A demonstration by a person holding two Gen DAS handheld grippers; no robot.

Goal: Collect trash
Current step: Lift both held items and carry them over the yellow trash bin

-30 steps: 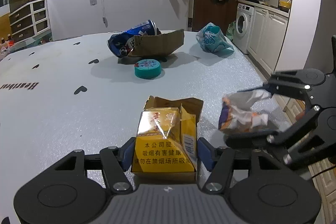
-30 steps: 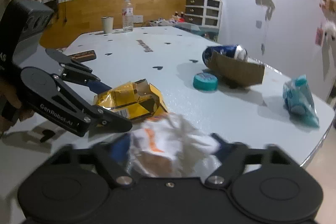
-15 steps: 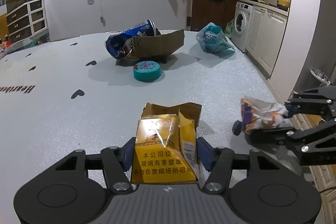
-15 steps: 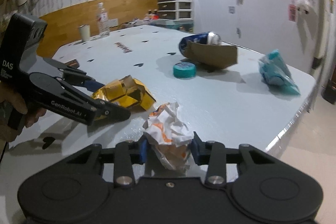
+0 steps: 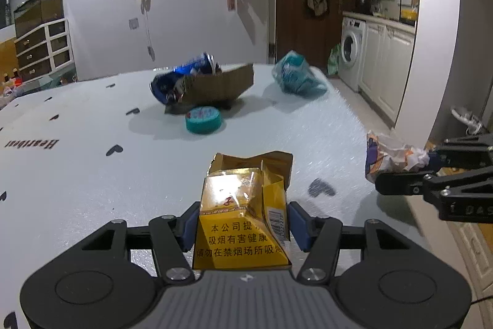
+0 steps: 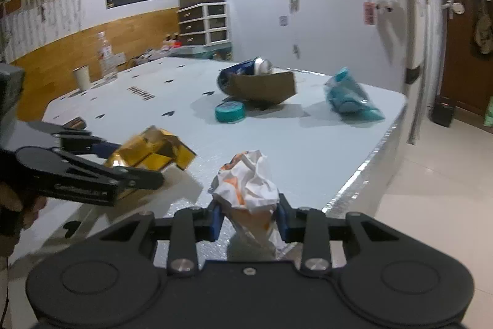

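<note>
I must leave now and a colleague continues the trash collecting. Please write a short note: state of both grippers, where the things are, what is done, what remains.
Left gripper: shut on the yellow cigarette pack, held above the table.
Right gripper: its jaws have just been closing and now pinch the crumpled wrapper near the table's edge.
Still on the table: teal lid, crushed blue can behind the cardboard piece, teal plastic bag.
Done: two pieces picked up. Left: drop both off (no bin is in view), then collect the other four.
</note>
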